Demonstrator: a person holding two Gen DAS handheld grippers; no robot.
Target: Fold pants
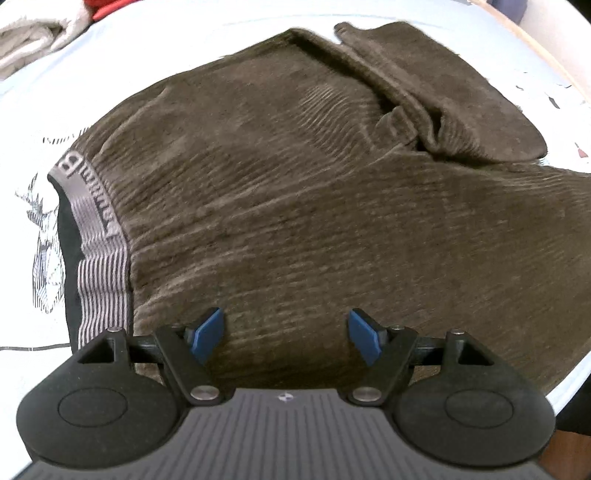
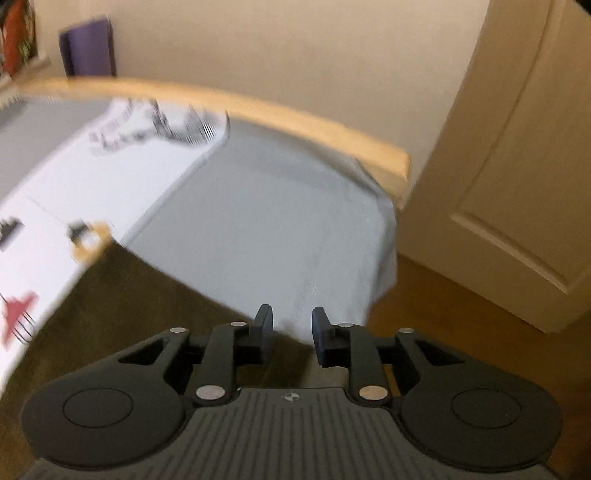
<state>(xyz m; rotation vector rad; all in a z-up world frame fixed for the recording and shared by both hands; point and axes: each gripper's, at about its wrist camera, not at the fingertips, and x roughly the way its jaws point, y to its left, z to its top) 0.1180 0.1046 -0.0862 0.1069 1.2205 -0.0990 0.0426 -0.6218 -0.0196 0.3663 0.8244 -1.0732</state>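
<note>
Brown corduroy pants (image 1: pixel 295 192) lie on the bed and fill most of the left wrist view. Their grey striped waistband (image 1: pixel 96 229) is at the left, and a folded-over leg end (image 1: pixel 436 96) lies at the upper right. My left gripper (image 1: pixel 286 334) is open and empty, just above the near edge of the pants. In the blurred right wrist view, part of the pants (image 2: pixel 122 306) shows at the lower left. My right gripper (image 2: pixel 290 328) is open with a narrower gap, empty, above the pants' edge and the sheet.
The bed has a pale sheet (image 2: pixel 258 221) with printed patterns (image 2: pixel 166 122) and a wooden frame edge (image 2: pixel 295 114). Folded cream towels (image 1: pixel 40 33) lie at the far left. A door (image 2: pixel 517 147) and wooden floor (image 2: pixel 461 314) are to the right of the bed.
</note>
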